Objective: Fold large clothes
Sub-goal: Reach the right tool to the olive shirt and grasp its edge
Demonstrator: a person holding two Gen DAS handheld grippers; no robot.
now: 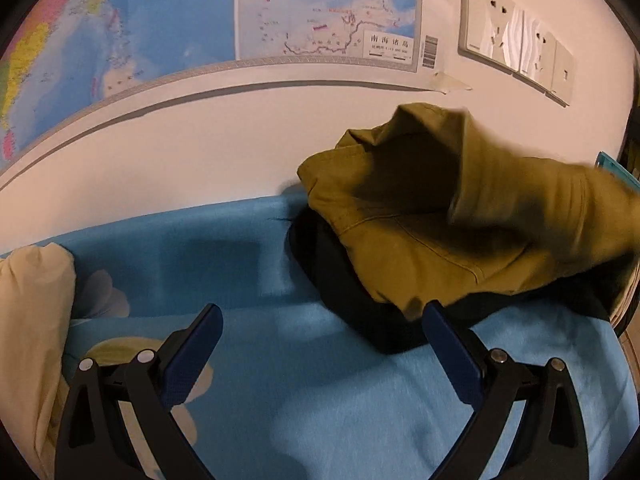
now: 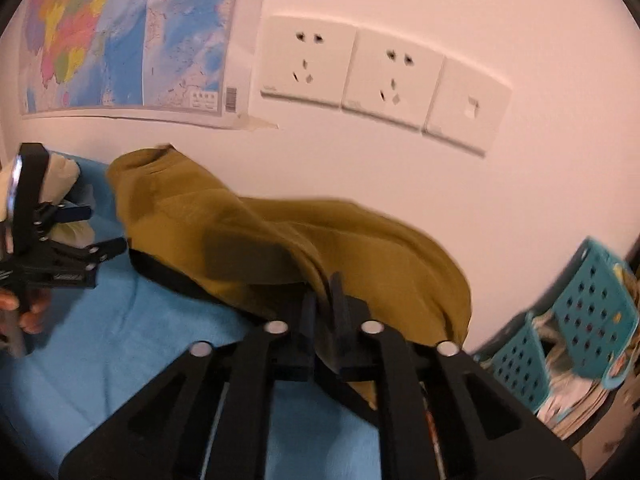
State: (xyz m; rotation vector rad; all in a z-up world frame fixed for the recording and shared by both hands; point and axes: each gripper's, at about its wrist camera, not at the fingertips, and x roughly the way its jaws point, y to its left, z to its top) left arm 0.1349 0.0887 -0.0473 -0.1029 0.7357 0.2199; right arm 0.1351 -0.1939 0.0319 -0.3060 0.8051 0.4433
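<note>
**A:** where was the olive garment (image 1: pixel 440 240) sitting?

**B:** bunched up at the far right of the blue bedsheet (image 1: pixel 320 400), against the wall, on top of something black (image 1: pixel 360 312), right under the wall sockets (image 2: pixel 352 72).

**A:** and the claws?

**B:** the right gripper (image 2: pixel 326 320) was clamped tight on a fold of the olive cloth. The left gripper (image 1: pixel 320 344) had its jaws spread wide with nothing in them, hovering over the sheet to the left of the pile. The cloth was motion-blurred, so probably trousers, not sure.

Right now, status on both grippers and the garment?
Left gripper open, empty, over blue sheet. Right gripper shut on olive garment, lifting it. Black garment underneath.
</note>
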